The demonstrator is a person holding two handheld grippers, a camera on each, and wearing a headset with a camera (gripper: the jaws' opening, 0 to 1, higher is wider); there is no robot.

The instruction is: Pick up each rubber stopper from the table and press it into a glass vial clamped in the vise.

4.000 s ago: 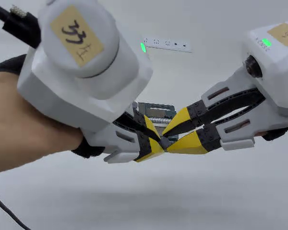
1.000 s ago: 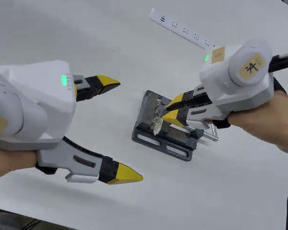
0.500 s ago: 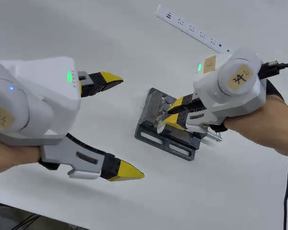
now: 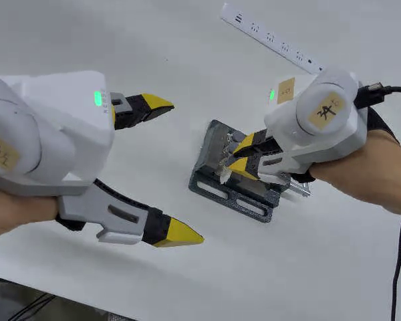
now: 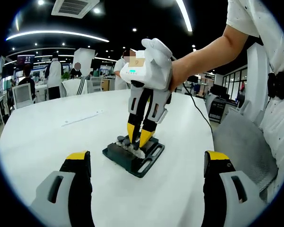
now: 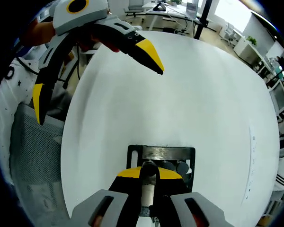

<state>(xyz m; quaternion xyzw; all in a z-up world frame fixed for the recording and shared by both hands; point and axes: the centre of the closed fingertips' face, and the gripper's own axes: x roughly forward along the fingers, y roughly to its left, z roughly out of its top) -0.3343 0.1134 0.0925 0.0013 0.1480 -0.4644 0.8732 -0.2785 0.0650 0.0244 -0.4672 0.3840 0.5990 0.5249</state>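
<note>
Two jaws closed on a stopper at the vise.
The right gripper's (image 4: 232, 155) yellow tips are seen pinched on a dark rubber stopper (image 6: 149, 167) directly above the vise (image 4: 230, 194), where a glass vial (image 4: 223, 175) is clamped just below them. The left gripper (image 4: 182, 170) is held spread wide, well apart from the vise, over the white table (image 4: 154, 40).
</note>
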